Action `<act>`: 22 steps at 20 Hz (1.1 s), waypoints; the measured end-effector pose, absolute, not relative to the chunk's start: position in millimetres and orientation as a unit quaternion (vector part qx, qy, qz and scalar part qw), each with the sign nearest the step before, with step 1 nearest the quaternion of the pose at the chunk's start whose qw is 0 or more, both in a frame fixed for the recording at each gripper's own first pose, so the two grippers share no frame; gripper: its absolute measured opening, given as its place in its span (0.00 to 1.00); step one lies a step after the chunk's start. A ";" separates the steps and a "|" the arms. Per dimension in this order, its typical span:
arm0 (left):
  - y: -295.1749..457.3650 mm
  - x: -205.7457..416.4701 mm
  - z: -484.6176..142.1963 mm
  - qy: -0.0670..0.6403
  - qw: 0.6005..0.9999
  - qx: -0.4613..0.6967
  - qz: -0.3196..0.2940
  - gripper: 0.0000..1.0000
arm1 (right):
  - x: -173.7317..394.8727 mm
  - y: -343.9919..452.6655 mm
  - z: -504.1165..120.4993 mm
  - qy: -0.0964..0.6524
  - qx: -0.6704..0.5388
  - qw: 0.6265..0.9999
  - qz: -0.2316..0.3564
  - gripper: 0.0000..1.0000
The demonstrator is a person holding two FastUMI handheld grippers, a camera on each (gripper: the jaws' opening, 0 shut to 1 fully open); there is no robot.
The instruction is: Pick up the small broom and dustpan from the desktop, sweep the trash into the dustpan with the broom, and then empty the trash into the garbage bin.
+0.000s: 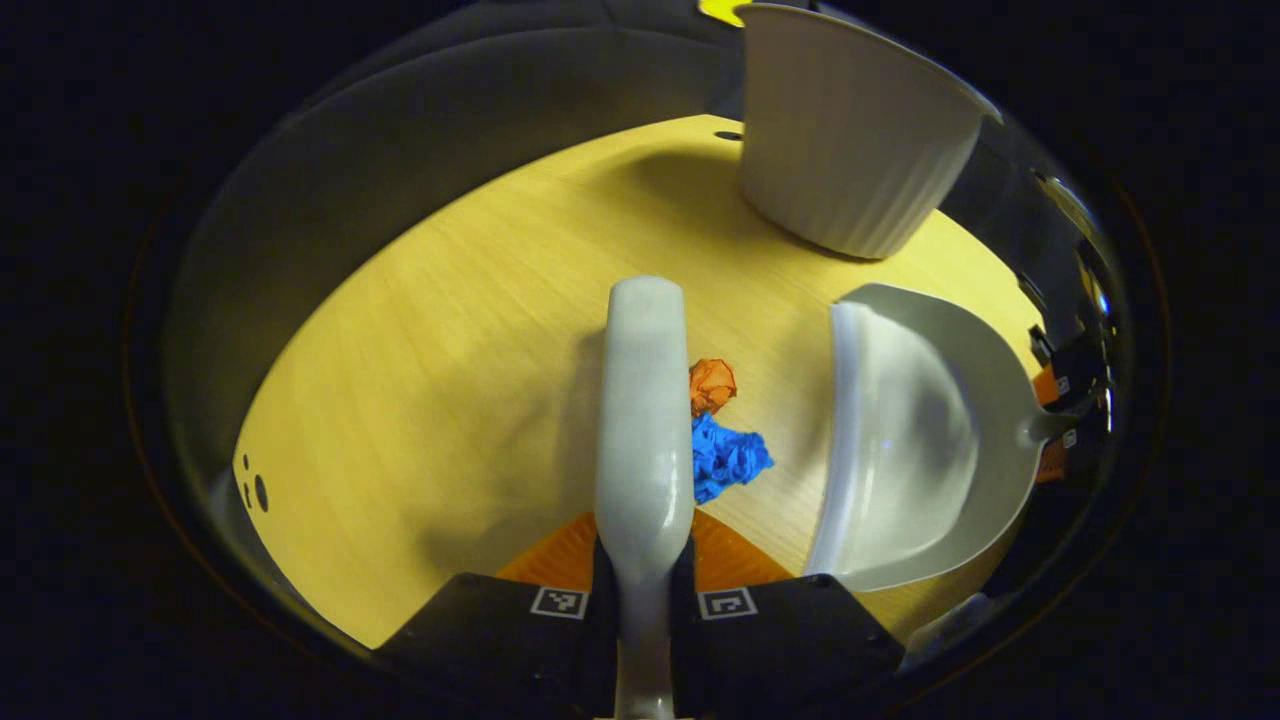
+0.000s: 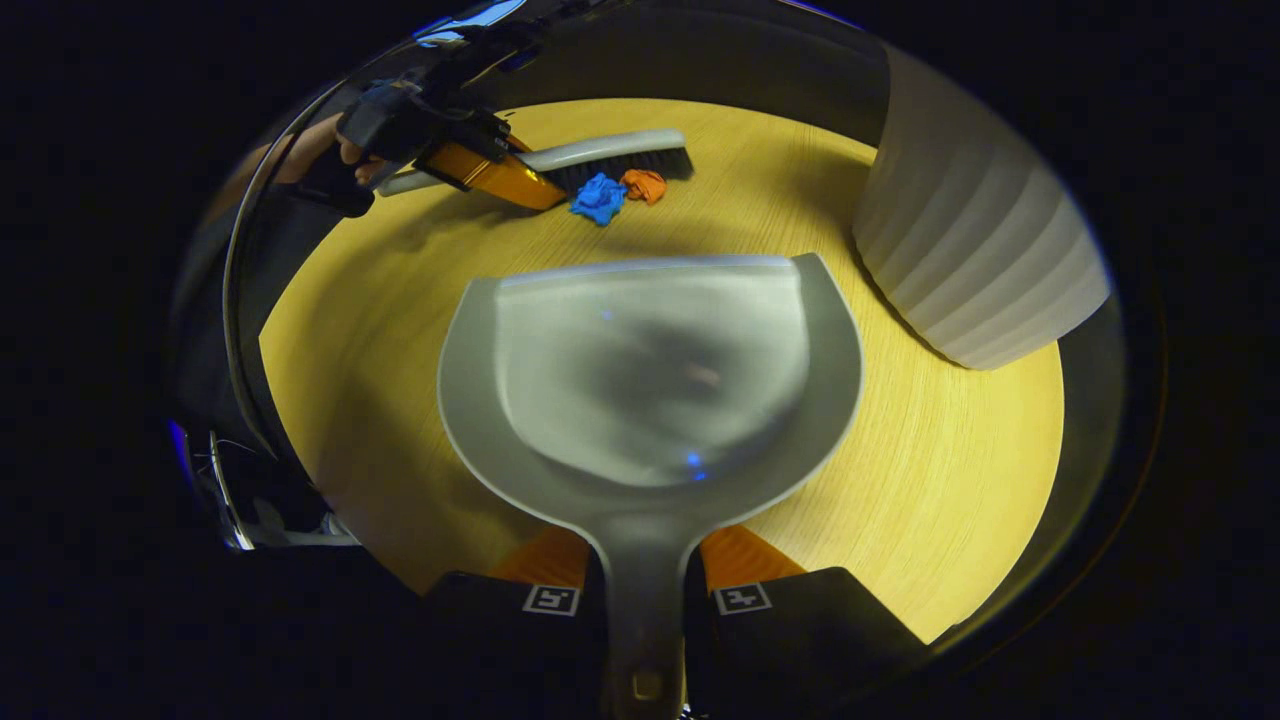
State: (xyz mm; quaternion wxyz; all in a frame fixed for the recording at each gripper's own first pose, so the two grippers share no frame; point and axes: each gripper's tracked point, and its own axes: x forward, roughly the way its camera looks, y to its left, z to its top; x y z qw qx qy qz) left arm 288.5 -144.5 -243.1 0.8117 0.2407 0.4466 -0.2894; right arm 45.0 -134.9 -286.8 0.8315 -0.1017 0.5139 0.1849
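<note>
Surface: a round, light wooden desktop (image 1: 450, 330), pale grain.
Bin: a white ribbed garbage bin (image 1: 850, 140) standing at the far edge.
Trash: a blue crumpled scrap (image 1: 728, 458) touching an orange one (image 1: 712, 384), mid-desk.
Dustpan: grey dustpan (image 2: 650, 370) with its front lip on the wood, near the scraps.

Desktop (image 2: 950, 480): light wood-grain, matt, fine straight lines. Dustpan (image 2: 650, 370): smooth grey plastic w/ soft sheen, faint reflections in the bowl. Broom (image 1: 645, 400): back is smooth pale plastic, semi-gloss; bristles (image 2: 625, 165) dark, coarse. Bin (image 1: 850, 140): off-white plastic, ribbed sides, matt. Trash: crumpled paper, blue wad (image 1: 725, 458) & orange wad (image 1: 712, 384), both creased, dull.
</note>
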 end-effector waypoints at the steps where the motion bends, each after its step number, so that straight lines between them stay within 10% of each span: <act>1: -155.8 274.4 -243.4 0.454 0.805 0.228 -0.306 0.26 | 46.3 -131.5 -289.6 0.514 -0.102 0.831 0.185 0.34; 10: -197.3 200.0 -252.6 0.499 0.747 0.199 -0.392 0.26 | 53.0 -122.7 -286.2 0.514 -0.097 0.833 0.182 0.34; 22: -132.4 192.9 -226.0 0.411 0.871 0.122 -0.237 0.25 | 53.0 -163.7 -314.4 0.494 -0.074 0.852 0.155 0.39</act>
